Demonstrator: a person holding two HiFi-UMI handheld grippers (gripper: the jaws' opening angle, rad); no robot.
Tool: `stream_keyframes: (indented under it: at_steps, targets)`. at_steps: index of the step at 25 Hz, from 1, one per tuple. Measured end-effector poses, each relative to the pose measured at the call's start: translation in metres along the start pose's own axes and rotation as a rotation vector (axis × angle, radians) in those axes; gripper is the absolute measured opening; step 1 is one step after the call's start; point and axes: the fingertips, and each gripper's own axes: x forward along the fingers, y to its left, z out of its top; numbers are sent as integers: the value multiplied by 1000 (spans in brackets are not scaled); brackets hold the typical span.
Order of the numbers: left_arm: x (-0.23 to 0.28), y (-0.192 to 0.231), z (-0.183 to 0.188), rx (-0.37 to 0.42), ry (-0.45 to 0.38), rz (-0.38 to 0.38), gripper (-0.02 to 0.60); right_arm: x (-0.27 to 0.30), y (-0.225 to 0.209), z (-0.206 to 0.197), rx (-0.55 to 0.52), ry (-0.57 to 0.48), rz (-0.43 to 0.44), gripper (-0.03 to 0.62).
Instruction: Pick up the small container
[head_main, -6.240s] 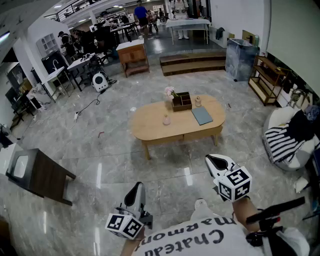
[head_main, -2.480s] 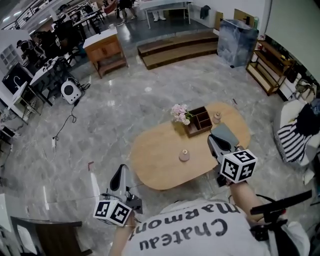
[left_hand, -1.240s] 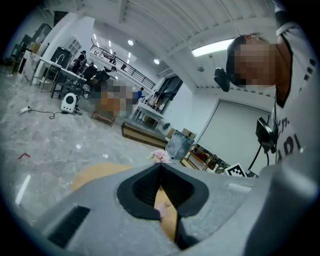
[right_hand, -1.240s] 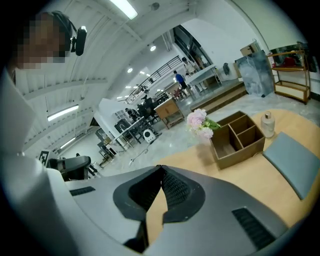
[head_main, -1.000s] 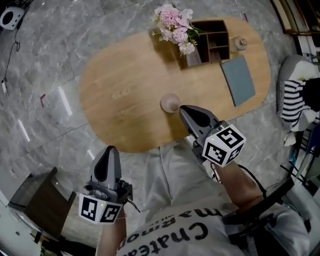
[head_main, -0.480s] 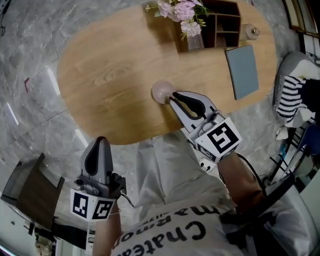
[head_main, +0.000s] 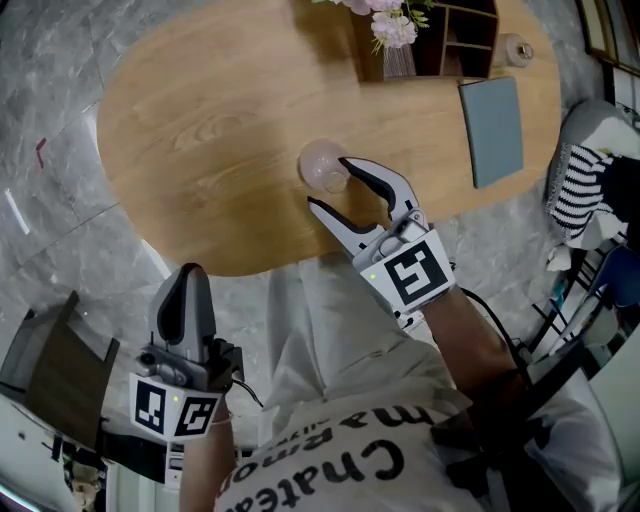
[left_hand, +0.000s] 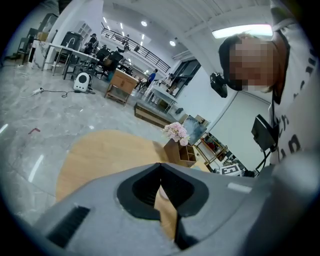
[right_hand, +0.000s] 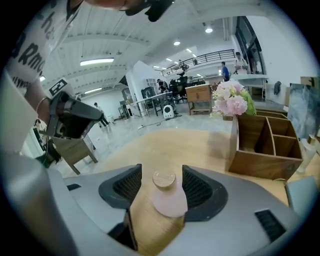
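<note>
Wooden counter (head_main: 200, 150): right hand-held gripper (head_main: 330, 183), jaws just opened wide, straddles small container (head_main: 322, 165), not clamped. Closing off-centre could tip or skid it. Left hand-held gripper (head_main: 187, 275) clenched, empty.

On the table (head_main: 200, 150), the small container (head_main: 322, 165) stands near the edge closest to you. It is between the jaws of your right gripper (head_main: 328, 182), which have just been opening. Behind it, at the far edge, stands the compartment box (head_main: 455, 40), with the flowers (head_main: 392, 25) at its left and the flat pad (head_main: 492, 130) before it. Your left gripper (head_main: 187, 275) is off the table, at your left.
</note>
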Motion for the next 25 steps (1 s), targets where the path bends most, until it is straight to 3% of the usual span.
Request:
stream_keyframes:
  at_steps: [11,17,25]
  targets:
    - [-11,-1,-9,6,13,4,14,19,-4,-15,-64,32,-22,245]
    - [-9,-2,-8,9,8,3,14,26,-5,-21,-198,36,-61,245]
    - [-15,9,-10,1,17,32,14,36,-6,-13,-198,-8,-57,216]
